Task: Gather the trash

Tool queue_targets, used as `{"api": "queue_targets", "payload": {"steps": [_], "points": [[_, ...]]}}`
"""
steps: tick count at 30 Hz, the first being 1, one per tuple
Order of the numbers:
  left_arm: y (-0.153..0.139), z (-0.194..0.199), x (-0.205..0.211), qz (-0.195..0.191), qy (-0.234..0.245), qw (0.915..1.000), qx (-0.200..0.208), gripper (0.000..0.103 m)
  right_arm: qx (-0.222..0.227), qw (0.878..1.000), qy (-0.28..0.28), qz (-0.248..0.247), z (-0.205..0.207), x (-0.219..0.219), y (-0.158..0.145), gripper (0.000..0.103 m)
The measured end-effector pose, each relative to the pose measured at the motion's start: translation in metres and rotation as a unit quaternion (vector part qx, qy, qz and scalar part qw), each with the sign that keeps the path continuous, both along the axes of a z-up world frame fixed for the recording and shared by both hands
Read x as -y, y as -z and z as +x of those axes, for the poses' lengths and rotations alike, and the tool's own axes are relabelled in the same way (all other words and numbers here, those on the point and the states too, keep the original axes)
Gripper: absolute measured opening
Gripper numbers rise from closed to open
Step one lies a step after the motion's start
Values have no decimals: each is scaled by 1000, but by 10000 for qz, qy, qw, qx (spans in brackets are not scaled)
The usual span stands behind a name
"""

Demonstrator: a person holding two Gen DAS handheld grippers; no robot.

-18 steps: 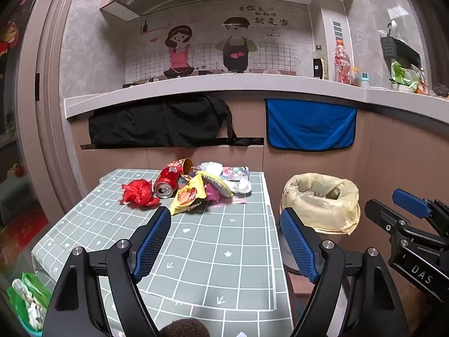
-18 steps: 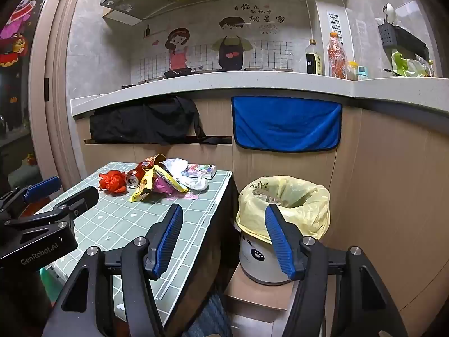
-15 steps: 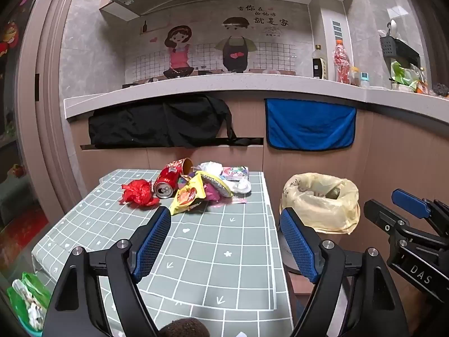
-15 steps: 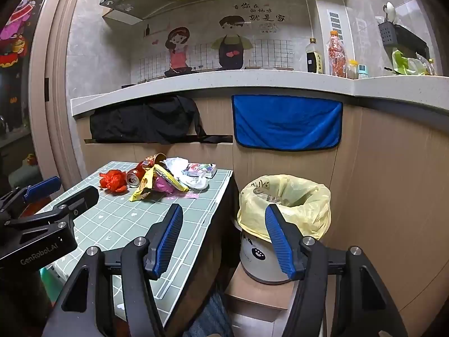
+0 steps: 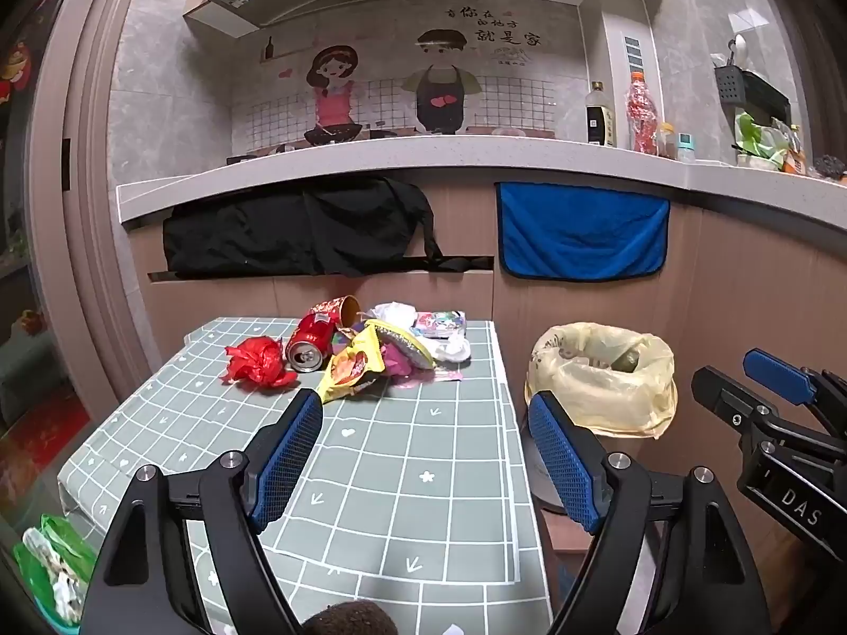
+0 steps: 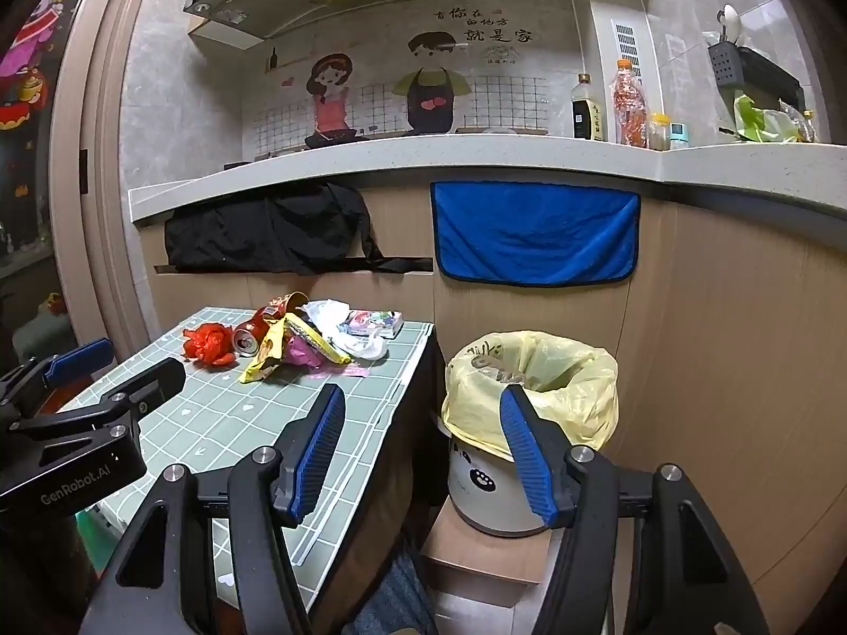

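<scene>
desk (image 5: pixel 402 455) with green checked cloth below a kitchen counter (image 5: pixel 370 156) | trash pile (image 5: pixel 365 349) at desk's far end, well ahead of left claw (image 5: pixel 426 455); lined bin (image 6: pixel 529 386) just beyond right claw (image 6: pixel 423 450) | both claws level, wide open, holding nothing
</scene>
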State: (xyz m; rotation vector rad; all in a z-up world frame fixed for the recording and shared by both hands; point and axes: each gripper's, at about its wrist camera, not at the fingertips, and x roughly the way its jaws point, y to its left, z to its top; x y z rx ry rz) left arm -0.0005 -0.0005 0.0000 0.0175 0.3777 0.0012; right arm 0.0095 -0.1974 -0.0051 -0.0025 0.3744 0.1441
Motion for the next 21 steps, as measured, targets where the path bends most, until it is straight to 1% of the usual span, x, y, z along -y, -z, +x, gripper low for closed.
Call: {"api": "queue_targets", "payload": {"steps": [3, 8, 9, 21], "points": [[0, 0, 0, 1, 4, 10000, 0, 80, -8, 10000, 10, 25, 0, 3, -4, 58], [0, -1, 0, 8, 11, 10000, 5, 80, -21, 10000, 30, 39, 0, 4, -4, 58], [5, 2, 7, 8, 11, 10000, 4, 80, -18, 10000, 34, 41, 0, 4, -4, 58], [5, 2, 8, 16, 8, 10000, -16, 80, -21, 10000, 41, 42, 0, 5, -3, 58]]}}
